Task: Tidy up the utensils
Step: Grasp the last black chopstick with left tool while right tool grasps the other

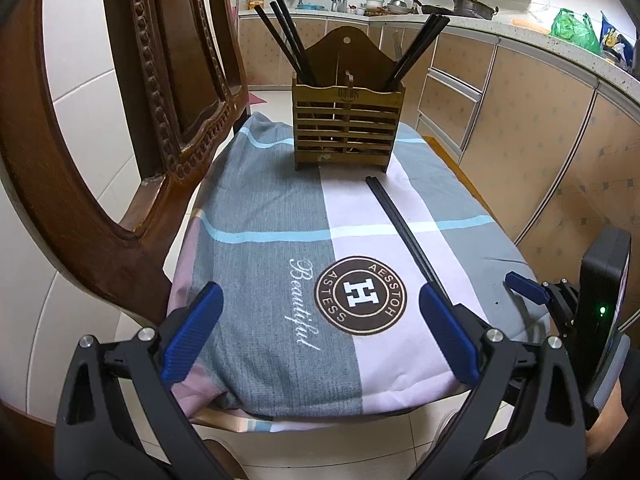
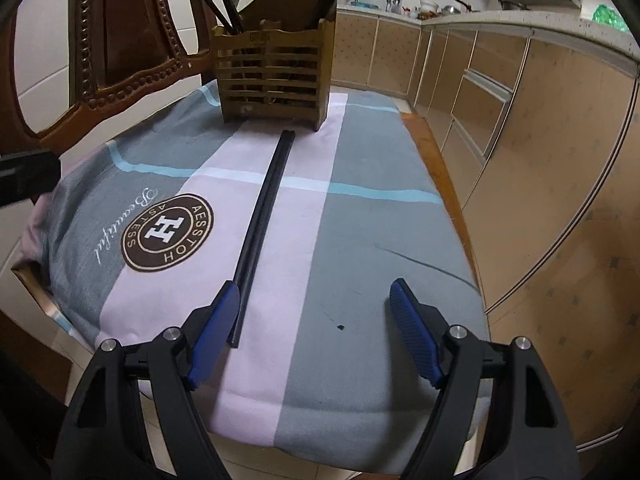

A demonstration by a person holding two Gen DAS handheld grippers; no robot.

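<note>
The cloth [image 2: 360,240] under your claws says "Beautiful" in curly letters, and its round brown badge [image 2: 167,232] reads "AESSTOH" and "ASTESS" around a big H. A pair of black chopsticks [image 2: 262,224] lies flat on the cloth, pointing at the wooden holder [image 2: 274,80]. Your right claw [image 2: 314,328] is wide open and holds nothing; the near chopstick tips sit just beside its left finger. Your left claw [image 1: 320,328] is wide open and empty too. More black chopsticks [image 1: 286,36] stand inside the holder.
</note>
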